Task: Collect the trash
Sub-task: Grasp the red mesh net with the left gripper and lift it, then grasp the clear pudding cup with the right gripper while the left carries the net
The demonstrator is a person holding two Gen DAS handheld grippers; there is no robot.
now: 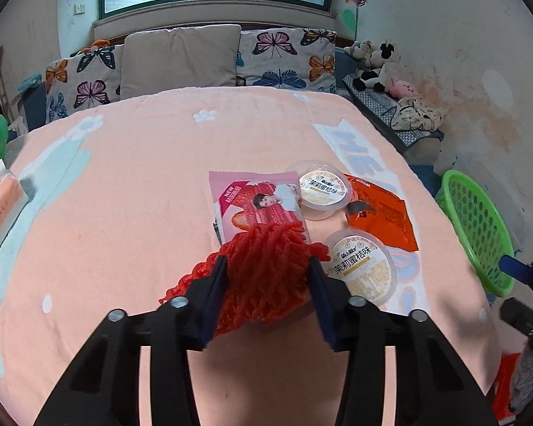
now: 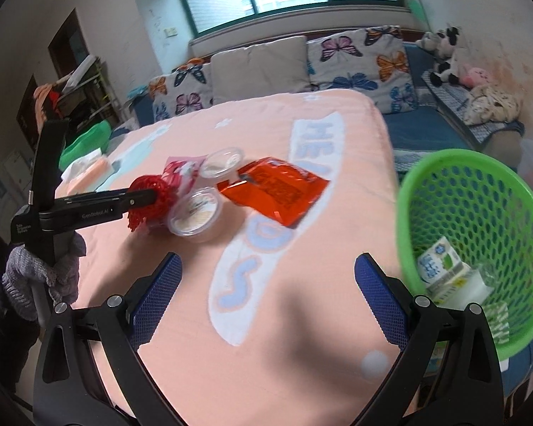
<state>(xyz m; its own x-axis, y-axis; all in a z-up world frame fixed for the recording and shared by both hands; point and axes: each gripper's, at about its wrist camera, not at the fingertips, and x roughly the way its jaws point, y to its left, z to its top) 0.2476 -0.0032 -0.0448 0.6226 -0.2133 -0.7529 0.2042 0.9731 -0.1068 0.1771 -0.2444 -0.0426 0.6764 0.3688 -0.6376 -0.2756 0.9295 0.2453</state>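
On the bed, the left gripper (image 1: 268,269) is clamped on the red foam net (image 1: 266,277), which looks light, soft and springy, best pinched across its bunched middle, while the right gripper (image 2: 268,277) stands apart, empty, beside the green basket (image 2: 479,191).

Two wrist views, angled down, sharing bed (image 1: 124,195)

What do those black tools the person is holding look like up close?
Each tool is a black plastic frame with silver screw heads and two fingers faced with dark blue mesh-textured pads. The left tool has white lettering along its side and a pistol-style handle. The hand on it wears a knitted grey-purple glove. The right tool looks alike.
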